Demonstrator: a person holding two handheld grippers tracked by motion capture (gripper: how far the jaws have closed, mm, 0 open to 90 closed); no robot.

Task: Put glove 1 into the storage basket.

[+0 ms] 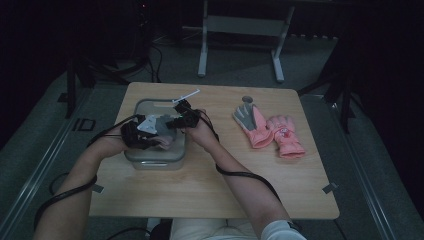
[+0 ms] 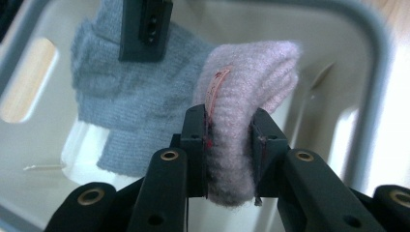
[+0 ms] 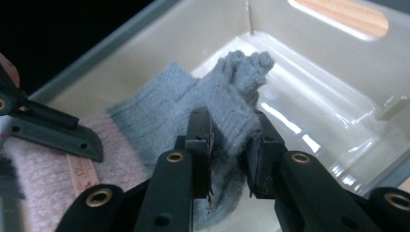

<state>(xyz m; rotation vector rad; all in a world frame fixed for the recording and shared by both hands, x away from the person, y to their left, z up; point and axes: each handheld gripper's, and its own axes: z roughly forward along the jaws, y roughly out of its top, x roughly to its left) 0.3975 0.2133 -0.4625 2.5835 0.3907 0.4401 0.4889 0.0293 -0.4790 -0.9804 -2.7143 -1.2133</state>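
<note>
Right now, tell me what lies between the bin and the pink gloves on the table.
Bare wooden table, seen in the high view, between the bin and the pink gloves.

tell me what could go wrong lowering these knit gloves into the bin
The left gripper pinches the pink knit glove by one fold, so it might slip out early. The right gripper grips the grey glove close beside it; on release the two could tangle, or knit could snag on a pad inside the bin.
</note>
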